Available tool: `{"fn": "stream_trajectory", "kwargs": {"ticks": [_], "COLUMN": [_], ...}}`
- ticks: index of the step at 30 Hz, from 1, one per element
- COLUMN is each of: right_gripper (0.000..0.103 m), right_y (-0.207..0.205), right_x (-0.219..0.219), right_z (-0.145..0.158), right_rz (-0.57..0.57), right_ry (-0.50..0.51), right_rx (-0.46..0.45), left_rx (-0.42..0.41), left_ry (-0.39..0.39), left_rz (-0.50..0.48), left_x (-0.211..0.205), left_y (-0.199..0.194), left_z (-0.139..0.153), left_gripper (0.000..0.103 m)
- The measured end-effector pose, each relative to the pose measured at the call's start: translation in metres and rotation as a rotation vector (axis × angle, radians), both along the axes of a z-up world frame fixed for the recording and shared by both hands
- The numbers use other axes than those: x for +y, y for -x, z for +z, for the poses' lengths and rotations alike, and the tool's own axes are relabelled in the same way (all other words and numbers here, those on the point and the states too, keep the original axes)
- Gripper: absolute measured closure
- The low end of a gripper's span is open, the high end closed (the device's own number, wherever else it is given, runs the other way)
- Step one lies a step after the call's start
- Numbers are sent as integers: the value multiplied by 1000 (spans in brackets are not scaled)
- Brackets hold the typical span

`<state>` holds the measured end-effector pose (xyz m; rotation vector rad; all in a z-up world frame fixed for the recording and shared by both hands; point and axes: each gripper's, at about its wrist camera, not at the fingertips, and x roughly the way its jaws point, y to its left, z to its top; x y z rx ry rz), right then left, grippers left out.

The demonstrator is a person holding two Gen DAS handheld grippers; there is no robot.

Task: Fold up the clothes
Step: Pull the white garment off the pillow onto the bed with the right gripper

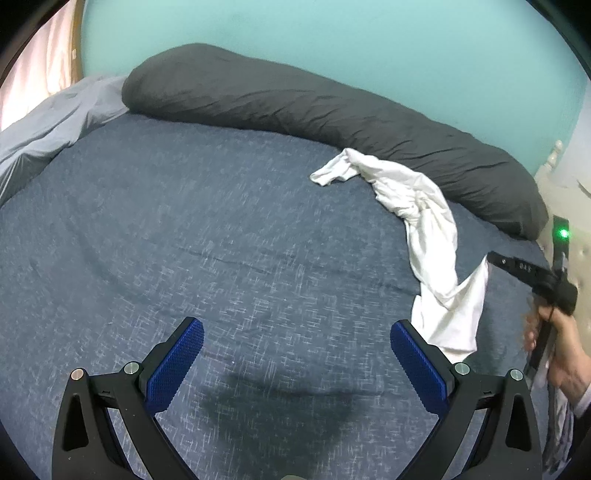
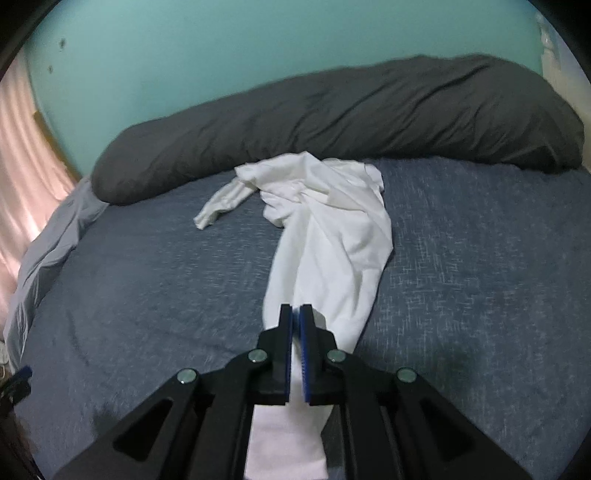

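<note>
A white garment (image 2: 332, 236) lies stretched out in a crumpled strip on the blue bedspread (image 2: 147, 295), one sleeve trailing left near the pillow. My right gripper (image 2: 296, 314) is shut on the garment's near end, and cloth hangs below the pads. In the left wrist view the same white garment (image 1: 428, 229) runs from the pillow down to the right, where the right gripper (image 1: 491, 258) pinches its edge, held by a person's hand (image 1: 554, 347). My left gripper (image 1: 296, 332) stands wide open over bare bedspread (image 1: 221, 240), left of the garment, with nothing between its fingers.
A long dark grey pillow (image 1: 314, 107) lies along the far side of the bed against a teal wall (image 1: 332, 33). A light grey sheet (image 1: 48, 129) is bunched at the far left. A pink curtain (image 2: 22, 177) hangs on the left.
</note>
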<state>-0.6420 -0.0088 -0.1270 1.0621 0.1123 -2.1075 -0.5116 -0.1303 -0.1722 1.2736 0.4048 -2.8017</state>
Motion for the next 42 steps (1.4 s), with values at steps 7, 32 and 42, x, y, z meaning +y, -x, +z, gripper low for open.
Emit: {"fn": "stream_trajectory", "kwargs": {"ticks": [7, 32, 42], "right_gripper": [57, 56, 93], "right_y": [50, 143, 128], "right_x": [-31, -102, -89], "right_z": [-20, -100, -77], "right_rz": [-60, -80, -33], "right_ry": [-59, -219, -141], "right_rx": [-40, -79, 11], "left_rx": [-38, -123, -108], "left_ry": [7, 0, 12], "left_rz": [-8, -13, -17], "left_x": [3, 3, 4], "left_y": [27, 74, 69], "left_z": [-18, -69, -61], "left_gripper": [0, 0, 0]}}
